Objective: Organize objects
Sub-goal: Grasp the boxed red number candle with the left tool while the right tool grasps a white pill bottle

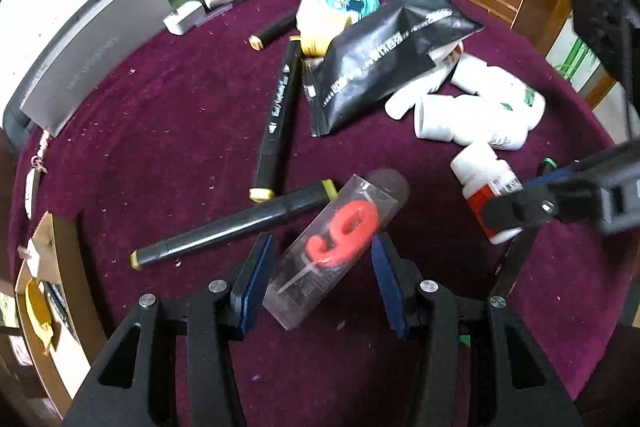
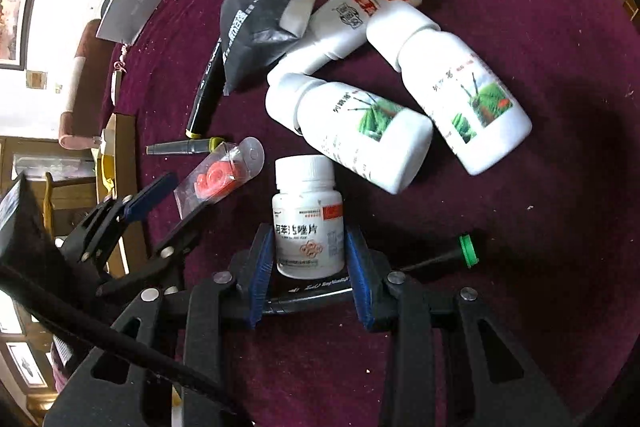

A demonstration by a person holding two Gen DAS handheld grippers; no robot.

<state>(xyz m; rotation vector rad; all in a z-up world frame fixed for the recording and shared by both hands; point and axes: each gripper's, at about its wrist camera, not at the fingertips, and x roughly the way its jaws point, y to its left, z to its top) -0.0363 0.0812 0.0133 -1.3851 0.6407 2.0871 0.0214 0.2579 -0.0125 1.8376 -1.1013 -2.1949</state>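
A clear packet holding a red number-shaped candle [image 1: 340, 239] sits slantwise between the blue pads of my left gripper [image 1: 322, 267], which is shut on it just above the maroon tablecloth [image 1: 160, 147]. The right wrist view shows the same packet [image 2: 218, 179] in the left gripper [image 2: 168, 207] at the left. My right gripper [image 2: 310, 267] is shut on a small white pill bottle [image 2: 308, 223] with a red-marked label, its pads against both sides. A black marker with a green cap [image 2: 467, 251] lies under that bottle. In the left wrist view the right gripper [image 1: 508, 227] holds that bottle [image 1: 482, 179] at the right.
Three larger white bottles [image 2: 400, 87] lie in a heap behind the small one, beside a black foil pouch [image 1: 384, 63]. Black markers [image 1: 278, 119] lie mid-table, one [image 1: 232, 227] close to my left fingers. A grey case [image 1: 92, 55] stands at the left edge, with a cardboard box [image 1: 52, 267] below it.
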